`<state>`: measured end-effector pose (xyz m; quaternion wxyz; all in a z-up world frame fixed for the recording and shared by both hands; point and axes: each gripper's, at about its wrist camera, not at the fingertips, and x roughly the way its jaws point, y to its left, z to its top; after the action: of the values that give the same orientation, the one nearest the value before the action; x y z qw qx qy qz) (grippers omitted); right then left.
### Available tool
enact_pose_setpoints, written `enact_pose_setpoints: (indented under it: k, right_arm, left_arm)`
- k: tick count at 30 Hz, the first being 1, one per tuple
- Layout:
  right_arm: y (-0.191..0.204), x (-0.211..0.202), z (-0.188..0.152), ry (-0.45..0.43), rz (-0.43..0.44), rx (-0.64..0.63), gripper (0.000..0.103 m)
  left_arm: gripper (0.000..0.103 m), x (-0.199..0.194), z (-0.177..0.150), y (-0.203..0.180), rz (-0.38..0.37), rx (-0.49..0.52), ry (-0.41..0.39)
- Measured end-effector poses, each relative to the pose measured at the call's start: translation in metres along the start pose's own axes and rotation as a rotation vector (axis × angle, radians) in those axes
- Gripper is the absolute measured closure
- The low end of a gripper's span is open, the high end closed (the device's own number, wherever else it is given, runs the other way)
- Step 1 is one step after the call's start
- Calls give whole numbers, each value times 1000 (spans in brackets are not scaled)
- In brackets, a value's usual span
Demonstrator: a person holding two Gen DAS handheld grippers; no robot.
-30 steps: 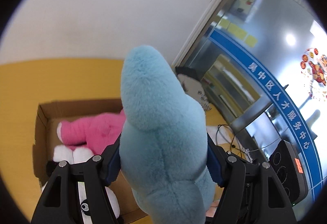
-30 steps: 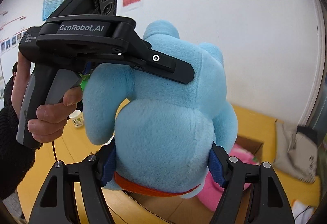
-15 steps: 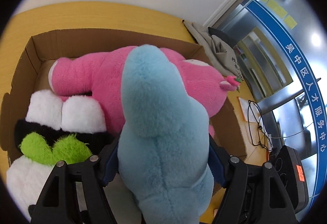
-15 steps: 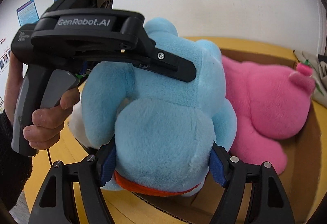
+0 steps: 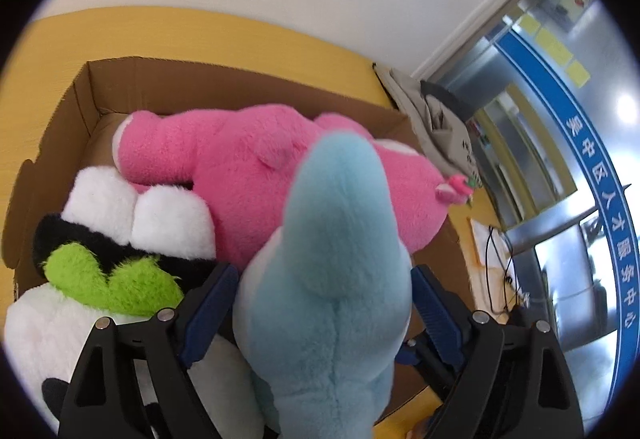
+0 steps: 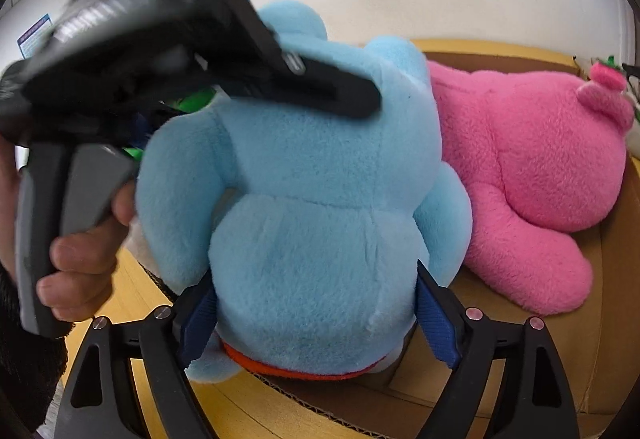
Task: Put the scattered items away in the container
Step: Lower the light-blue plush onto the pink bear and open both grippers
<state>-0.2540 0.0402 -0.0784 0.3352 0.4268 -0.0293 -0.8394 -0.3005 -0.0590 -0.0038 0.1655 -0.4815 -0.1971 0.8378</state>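
Both grippers hold one big light-blue plush toy (image 5: 332, 279) over an open cardboard box (image 5: 168, 79). My left gripper (image 5: 324, 311) is shut on its upper part. My right gripper (image 6: 316, 319) is shut on its lower body (image 6: 316, 239), near an orange collar. The toy sits low over the box's near edge, against a pink plush (image 5: 248, 167) lying inside. The pink plush also shows in the right wrist view (image 6: 532, 167). A white, black and green plush (image 5: 108, 259) lies in the box at the left. The left gripper's body (image 6: 168, 63) is blurred in the right wrist view.
The box stands on a yellow table (image 5: 200, 31) by a white wall. A grey cloth bundle (image 5: 444, 119) lies past the box's far right corner. Cables and a black device (image 5: 504, 279) lie at the right, near glass doors.
The blue plush has come down lower against the pink plush in the box. The left gripper's jaws stand a little wider, and its body shows motion blur.
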Motion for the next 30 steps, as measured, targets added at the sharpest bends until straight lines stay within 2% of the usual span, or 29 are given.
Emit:
enact_pose_setpoints:
  k: [4, 8, 10, 12, 14, 19, 24, 26, 27, 29, 30]
  right_arm:
    - [8, 14, -5, 48, -24, 6, 13]
    - [16, 17, -9, 56, -35, 15, 8]
    - [13, 19, -15, 78, -14, 66, 1]
    - [10, 20, -23, 102, 28, 131, 1]
    - [19, 12, -26, 88, -4, 98, 2]
    - [37, -35, -26, 8, -49, 59, 1]
    - [65, -91, -34, -61, -152, 28, 0]
    - [35, -113, -33, -86, -216, 16, 0]
    - [37, -123, -33, -94, -249, 10, 0]
    - [36, -118, -13, -116, -306, 1, 0]
    - [33, -138, -9, -131, -322, -5, 0]
  left_arm:
    - [15, 5, 7, 3, 36, 6, 17]
    - [14, 13, 7, 9, 22, -9, 41]
    - [13, 11, 6, 12, 23, 0, 33]
    - [14, 7, 4, 14, 27, -6, 19]
    - [14, -9, 0, 15, 49, -12, -28]
    - [14, -77, -19, 1, 68, 35, -217]
    - [14, -131, -50, -22, 147, 96, -288]
    - [14, -150, -66, -34, 171, 118, -308]
    - [14, -159, -74, -41, 188, 135, -322]
    - [14, -182, -92, -56, 235, 167, -374]
    - [13, -190, -101, -63, 255, 176, -392]
